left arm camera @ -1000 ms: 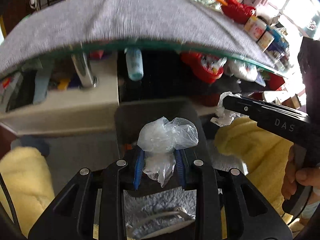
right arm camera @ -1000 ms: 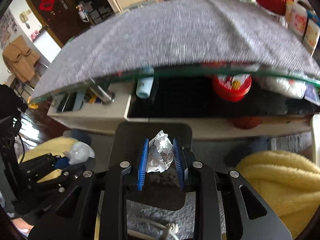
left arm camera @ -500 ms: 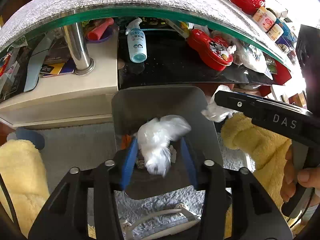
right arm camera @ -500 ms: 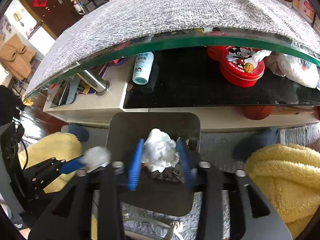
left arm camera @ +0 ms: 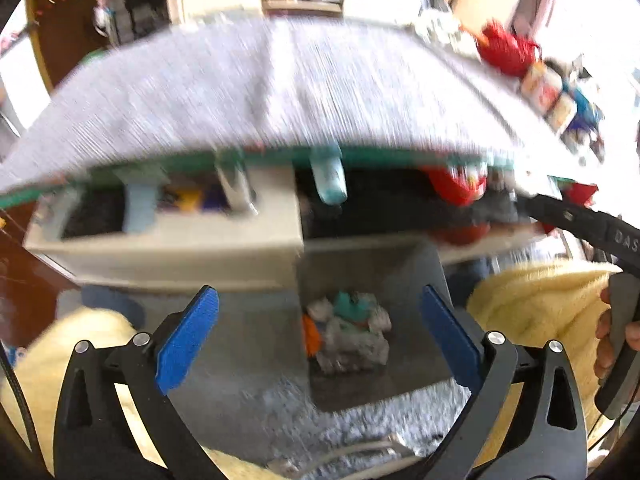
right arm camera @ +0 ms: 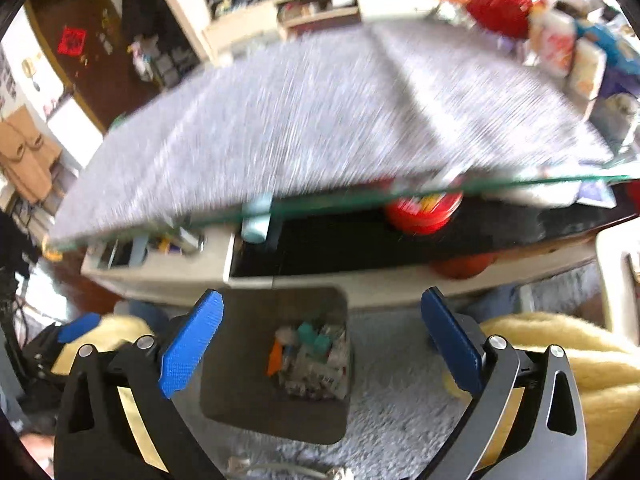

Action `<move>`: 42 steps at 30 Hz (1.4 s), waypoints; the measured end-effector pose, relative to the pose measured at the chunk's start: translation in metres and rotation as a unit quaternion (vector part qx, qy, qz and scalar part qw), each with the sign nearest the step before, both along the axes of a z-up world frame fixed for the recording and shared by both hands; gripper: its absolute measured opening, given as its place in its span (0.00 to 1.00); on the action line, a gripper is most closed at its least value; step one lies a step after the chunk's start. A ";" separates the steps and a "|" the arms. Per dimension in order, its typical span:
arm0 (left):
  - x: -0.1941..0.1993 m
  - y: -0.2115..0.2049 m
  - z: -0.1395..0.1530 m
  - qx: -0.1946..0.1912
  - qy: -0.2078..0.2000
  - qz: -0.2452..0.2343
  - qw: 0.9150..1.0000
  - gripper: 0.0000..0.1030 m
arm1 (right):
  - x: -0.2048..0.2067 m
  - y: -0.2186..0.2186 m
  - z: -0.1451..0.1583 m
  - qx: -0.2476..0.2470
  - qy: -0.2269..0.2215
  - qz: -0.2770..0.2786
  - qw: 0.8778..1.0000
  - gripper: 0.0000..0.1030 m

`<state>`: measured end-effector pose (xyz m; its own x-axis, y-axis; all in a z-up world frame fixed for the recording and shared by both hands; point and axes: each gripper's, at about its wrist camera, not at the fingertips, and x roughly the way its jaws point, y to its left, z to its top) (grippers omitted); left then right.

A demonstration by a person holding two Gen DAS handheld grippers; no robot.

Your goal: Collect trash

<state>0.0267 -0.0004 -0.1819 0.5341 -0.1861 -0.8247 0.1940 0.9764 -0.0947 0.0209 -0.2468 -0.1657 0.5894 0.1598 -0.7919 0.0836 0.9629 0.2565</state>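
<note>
Both wrist views above bin (left arm camera: 372,360)

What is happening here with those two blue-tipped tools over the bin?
A person is clearing up trash with a hand-held gripper in each hand. The left hand-held gripper and right hand-held gripper are both over the grey bin on the carpet, jaws opening with nothing between them. Crumpled trash lies inside the bin. The pictures are blurred.

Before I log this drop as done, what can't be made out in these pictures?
- Left wrist view: motion blur smears the trash in the bin; single pieces unreadable.
- Right wrist view: shelf items under the glass tabletop blurred, partly hidden by its edge.
- Both views: the bin's floor, covered by trash.
</note>
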 end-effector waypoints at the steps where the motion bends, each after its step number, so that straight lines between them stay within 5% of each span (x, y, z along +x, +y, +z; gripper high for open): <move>1: 0.000 0.003 0.008 0.000 -0.010 0.006 1.000 0.92 | -0.004 -0.005 0.013 -0.007 -0.015 -0.009 1.000 0.97; 12: -0.017 0.015 0.103 -0.008 -0.130 0.036 0.991 0.92 | -0.035 -0.006 0.102 -0.101 -0.144 -0.057 0.983 0.97; 19: -0.033 0.011 0.143 -0.013 -0.193 0.042 0.980 0.92 | -0.053 -0.001 0.139 -0.117 -0.198 -0.076 0.970 0.97; 42: -0.048 0.013 0.171 -0.018 -0.234 0.052 0.971 0.92 | -0.063 0.010 0.154 -0.125 -0.208 -0.077 0.967 0.97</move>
<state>-0.0210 0.0126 -0.0109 0.8660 -0.1353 -0.4813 0.1251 0.9907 -0.0533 -0.0416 -0.2366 -0.0121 0.8670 -0.1210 -0.4833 0.1708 0.9835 0.0601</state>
